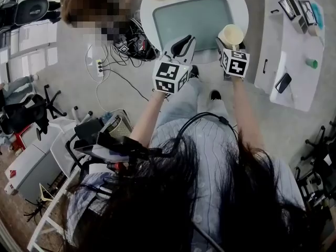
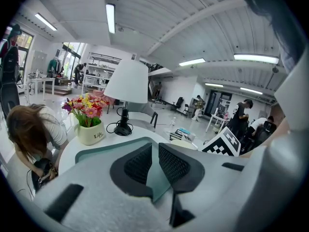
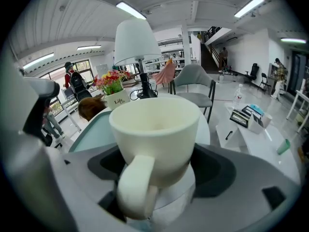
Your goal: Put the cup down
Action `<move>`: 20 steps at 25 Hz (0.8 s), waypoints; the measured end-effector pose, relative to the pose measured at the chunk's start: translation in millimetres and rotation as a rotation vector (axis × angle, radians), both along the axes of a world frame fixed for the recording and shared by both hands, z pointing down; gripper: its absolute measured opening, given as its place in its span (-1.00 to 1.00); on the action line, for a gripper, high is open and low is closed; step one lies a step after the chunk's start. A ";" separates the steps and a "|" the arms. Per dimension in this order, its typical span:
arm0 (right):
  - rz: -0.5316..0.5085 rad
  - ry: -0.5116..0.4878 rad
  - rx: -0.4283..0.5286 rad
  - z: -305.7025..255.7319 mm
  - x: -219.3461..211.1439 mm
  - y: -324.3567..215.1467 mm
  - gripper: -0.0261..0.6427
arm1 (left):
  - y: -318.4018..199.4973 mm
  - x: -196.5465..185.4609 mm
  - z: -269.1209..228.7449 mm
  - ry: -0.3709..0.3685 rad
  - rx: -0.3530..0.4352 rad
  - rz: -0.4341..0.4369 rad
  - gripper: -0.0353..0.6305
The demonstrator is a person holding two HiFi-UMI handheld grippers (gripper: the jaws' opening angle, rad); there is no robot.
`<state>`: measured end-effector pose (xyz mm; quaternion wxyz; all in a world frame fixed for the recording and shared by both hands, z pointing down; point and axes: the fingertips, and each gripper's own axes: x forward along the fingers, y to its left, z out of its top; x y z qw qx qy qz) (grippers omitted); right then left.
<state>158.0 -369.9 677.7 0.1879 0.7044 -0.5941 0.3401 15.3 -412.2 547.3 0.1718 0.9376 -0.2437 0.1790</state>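
A cream cup [image 1: 231,34] with a thick handle is held upright between the jaws of my right gripper [image 1: 231,41], above the near right edge of a round white table [image 1: 148,7]. In the right gripper view the cup [image 3: 154,129] fills the middle, with its handle towards the camera, and the right gripper [image 3: 161,170] is shut on its lower body. My left gripper [image 1: 182,45] hovers over the table's near edge, to the left of the cup. Its jaws [image 2: 155,166] stand shut but for a thin slit, with nothing between them.
A teal mat [image 1: 194,17] covers the table's middle. At the far side stand a flower pot [image 2: 89,132] and a white lamp [image 2: 126,81]. A person [image 1: 89,4] crouches left of the table by floor cables [image 1: 131,43]. A white side table [image 1: 294,46] with small items stands right.
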 end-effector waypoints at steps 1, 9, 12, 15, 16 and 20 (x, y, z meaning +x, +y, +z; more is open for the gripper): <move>-0.003 0.000 -0.002 0.1 -0.4 -0.8 0.29 | -0.1 -1.0 -0.6 -0.002 0.000 -0.003 -0.73; -0.031 0.013 -0.026 12.5 -7.2 -5.2 0.29 | 2.4 -17.1 3.9 -0.016 0.002 -0.028 -0.73; -0.043 0.017 -0.025 15.1 -7.6 -7.1 0.29 | 2.3 -21.7 6.9 -0.022 0.001 -0.036 -0.73; -0.057 0.019 -0.028 18.6 -7.7 -9.6 0.29 | 3.5 -24.7 9.5 -0.026 -0.004 -0.041 -0.73; -0.063 0.015 -0.032 20.4 -7.5 -10.3 0.29 | 4.1 -24.7 10.1 -0.027 -0.005 -0.041 -0.73; -0.108 0.044 -0.060 25.9 -7.5 -12.6 0.29 | 5.4 -24.9 11.3 -0.033 0.000 -0.036 -0.73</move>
